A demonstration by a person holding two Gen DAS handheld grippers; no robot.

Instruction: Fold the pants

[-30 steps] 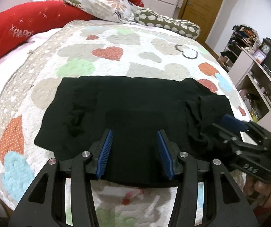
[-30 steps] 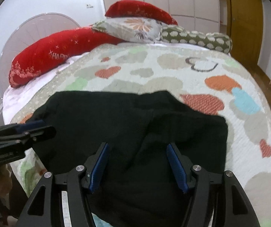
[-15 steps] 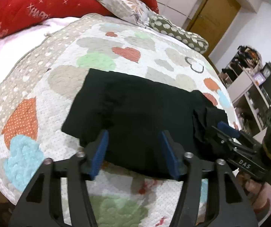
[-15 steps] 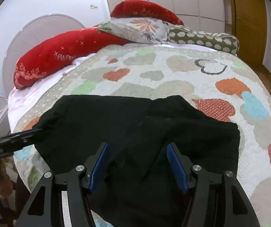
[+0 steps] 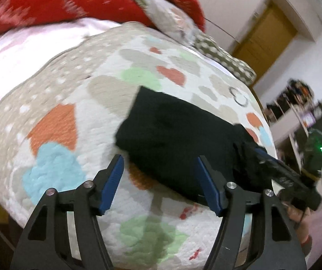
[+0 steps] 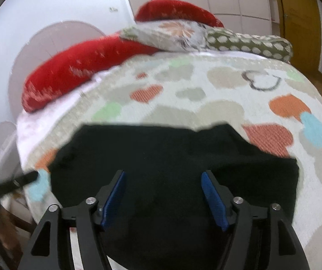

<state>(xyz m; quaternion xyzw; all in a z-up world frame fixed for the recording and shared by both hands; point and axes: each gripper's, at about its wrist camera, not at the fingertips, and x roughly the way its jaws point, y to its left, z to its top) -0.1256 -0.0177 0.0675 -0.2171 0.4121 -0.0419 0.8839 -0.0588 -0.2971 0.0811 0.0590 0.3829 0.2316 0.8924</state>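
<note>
1. The black pants [image 6: 174, 157] lie folded into a compact, roughly rectangular stack on the heart-patterned quilt [image 6: 206, 94], near the quilt's near edge
2. In the left wrist view the pants [image 5: 172, 135] appear as a dark block running diagonally; the far end has a straight, clean edge, while the end toward the right gripper [image 5: 273, 164] is bunched and wrinkled
3. In the right wrist view the top edge of the stack is mostly straight, with a small raised bump toward the right; fabric detail is lost to blur and the dark colour
4. The left gripper [image 5: 159, 180] points down at the quilt beside the near left corner of the pants. Its jaws are opening and stand wide apart; only part of the pants edge shows in the gap, and the blue pads [image 5: 112, 183] press on nothing
5. The right gripper [image 6: 164, 198] points down over the pants. Its jaws are opening; black fabric fills the view between them, but the pads [image 6: 212, 199] do not clamp it
6. Red pillows [image 6: 77, 72] and a spotted bolster [image 6: 248, 42] lie at the far end of the bed
</note>
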